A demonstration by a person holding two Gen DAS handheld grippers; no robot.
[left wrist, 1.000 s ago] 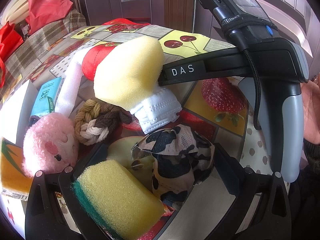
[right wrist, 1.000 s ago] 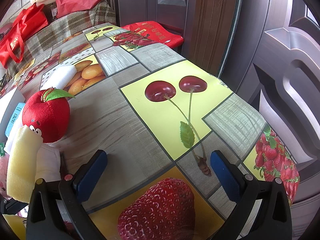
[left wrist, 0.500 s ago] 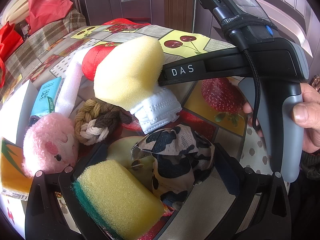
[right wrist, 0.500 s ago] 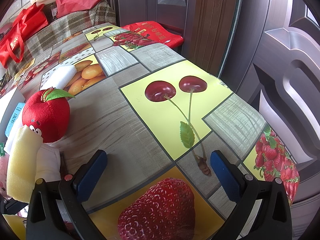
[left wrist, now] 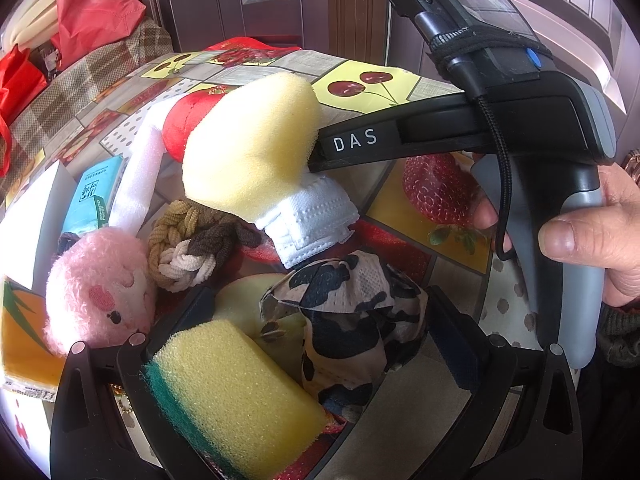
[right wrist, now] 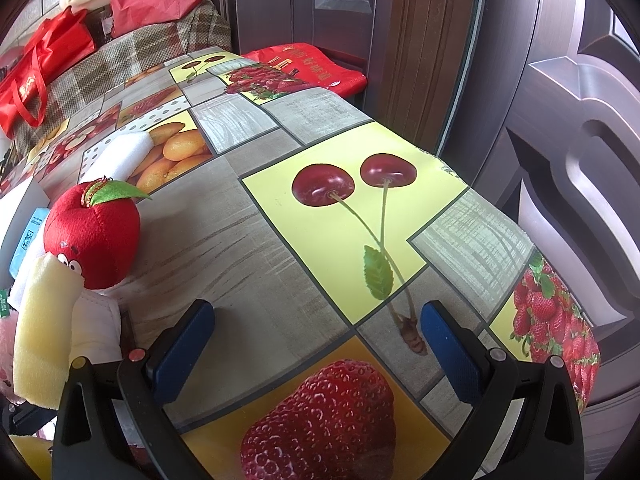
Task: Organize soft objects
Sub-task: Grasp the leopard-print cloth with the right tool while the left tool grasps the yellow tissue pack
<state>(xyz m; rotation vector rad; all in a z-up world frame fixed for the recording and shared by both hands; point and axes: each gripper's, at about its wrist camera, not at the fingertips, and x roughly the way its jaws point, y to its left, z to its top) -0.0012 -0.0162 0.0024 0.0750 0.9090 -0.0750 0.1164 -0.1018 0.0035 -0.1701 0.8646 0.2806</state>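
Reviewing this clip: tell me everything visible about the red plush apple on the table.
The red plush apple is a round toy of fuzzy red fabric with a green felt leaf, a short gold cord at the stem and cartoon eyes low on its front. It sits upright on the fruit-print tablecloth, held by neither tool. A pale yellow sponge leans against its lower front, hiding most of it in the left wrist view. A white foam strip lies just behind.

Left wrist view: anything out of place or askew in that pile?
Yes: the yellow sponge sits tilted atop the white mask and leans on the red plush apple; the cow-print mask lies crumpled.
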